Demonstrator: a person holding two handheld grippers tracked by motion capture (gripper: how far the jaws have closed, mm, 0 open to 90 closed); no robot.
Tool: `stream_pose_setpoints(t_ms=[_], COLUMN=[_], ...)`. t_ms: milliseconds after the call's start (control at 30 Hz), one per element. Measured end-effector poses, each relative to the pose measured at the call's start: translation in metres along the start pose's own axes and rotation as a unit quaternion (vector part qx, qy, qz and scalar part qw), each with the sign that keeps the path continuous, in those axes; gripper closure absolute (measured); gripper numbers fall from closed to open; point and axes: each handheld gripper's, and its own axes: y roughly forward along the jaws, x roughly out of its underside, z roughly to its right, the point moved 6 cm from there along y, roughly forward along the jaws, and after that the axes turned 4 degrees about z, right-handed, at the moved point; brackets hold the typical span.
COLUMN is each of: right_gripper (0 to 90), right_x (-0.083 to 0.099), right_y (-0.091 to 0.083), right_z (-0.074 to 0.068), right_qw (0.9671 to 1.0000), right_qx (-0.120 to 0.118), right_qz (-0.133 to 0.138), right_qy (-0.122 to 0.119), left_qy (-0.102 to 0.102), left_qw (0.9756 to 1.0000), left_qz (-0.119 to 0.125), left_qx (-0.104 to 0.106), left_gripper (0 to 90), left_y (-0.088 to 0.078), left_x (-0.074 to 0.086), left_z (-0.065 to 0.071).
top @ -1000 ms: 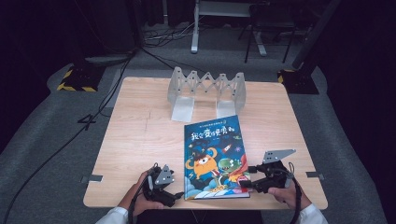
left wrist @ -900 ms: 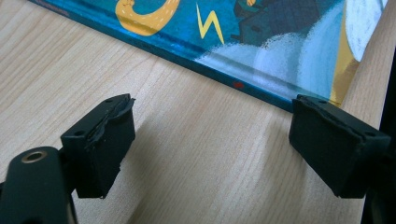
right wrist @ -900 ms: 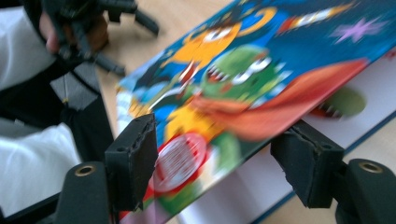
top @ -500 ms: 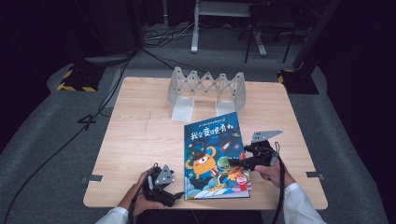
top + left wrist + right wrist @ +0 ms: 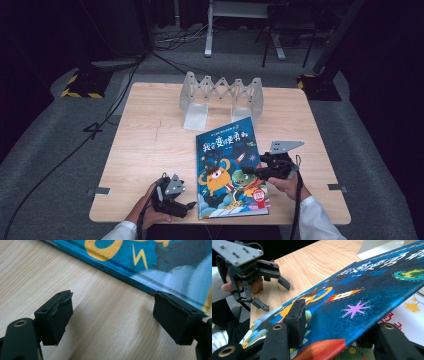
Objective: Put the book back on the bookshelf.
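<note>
Wood-grain worktop [image 5: 150, 150] in the high view. Carries a blue picture book [image 5: 230, 170] at the near right, spine to the left, with a grey folding rack [image 5: 220, 92] well apart at the far edge. Left hand-held gripper [image 5: 189, 209] low on the worktop just beside the spine's near end, jaws spread, nothing between them. Right hand-held gripper [image 5: 248, 172] reaching in over the book's right edge.

Left gripper view: jaws of the left hand-held gripper [image 5: 112, 307] wide apart over bare worktop [image 5: 100, 315]. Right-hand jaw close to the picture book [image 5: 162, 260]; cannot tell whether touching. Holds nothing.

Right gripper view: right hand-held gripper [image 5: 332, 330] with jaws just closing, now clamped on the front cover [image 5: 362, 297], one pad on top, the other beneath. Cover tilted up off a white inner page [image 5: 409, 315]. Farther off, left hand-held gripper [image 5: 276, 297] open above the worktop.

Handling, as a judgement: hardback board, stiff, so likely to swing as one flat panel without drooping. Glossy face, probably slippery under rubber pads; calls for a grip well in from the free edge, away from the corners. Light for its size, but prone to sliding on smooth wood unless braced near the spine. Pages beneath thin, easy to crease if pinched along with the cover.
</note>
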Motion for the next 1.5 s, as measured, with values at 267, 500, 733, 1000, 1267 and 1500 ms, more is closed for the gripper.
stream_pose_setpoints(t_ms=[267, 500, 733, 1000, 1267, 1500], right_gripper=[52.7, 54.6, 55.1, 56.1, 56.1, 56.2], right_x=[-0.001, -0.007, -0.008, -0.011, -0.011, -0.012], right_y=[-0.016, -0.021, -0.023, -0.023, -0.019, -0.018], right_z=[-0.007, -0.011, -0.009, -0.011, -0.016, -0.018], right_qw=[0.9981, 0.995, 0.9935, 0.9916, 0.9904, 0.9894], right_qx=[0.034, 0.055, 0.071, 0.075, 0.07, 0.063], right_qz=[0.039, 0.062, 0.071, 0.083, 0.088, 0.094], right_qy=[-0.033, -0.056, -0.053, -0.065, -0.079, -0.091], left_qy=[-0.033, -0.012, -0.041, -0.066, -0.118, -0.13], left_qw=[0.9992, 0.9978, 0.9952, 0.9885, 0.9738, 0.9726], left_qz=[0.002, 0.012, 0.032, 0.056, 0.1, 0.122], left_qx=[0.025, 0.065, 0.083, 0.124, 0.167, 0.149], left_gripper=[16.6, 15.9, 13.8, 4.0, 0.0, 1.9], left_y=[0.007, 0.021, 0.033, 0.045, 0.052, 0.047], left_x=[-0.015, -0.039, -0.051, -0.066, -0.079, -0.091], left_z=[-0.003, 0.007, -0.003, -0.02, -0.038, -0.051])
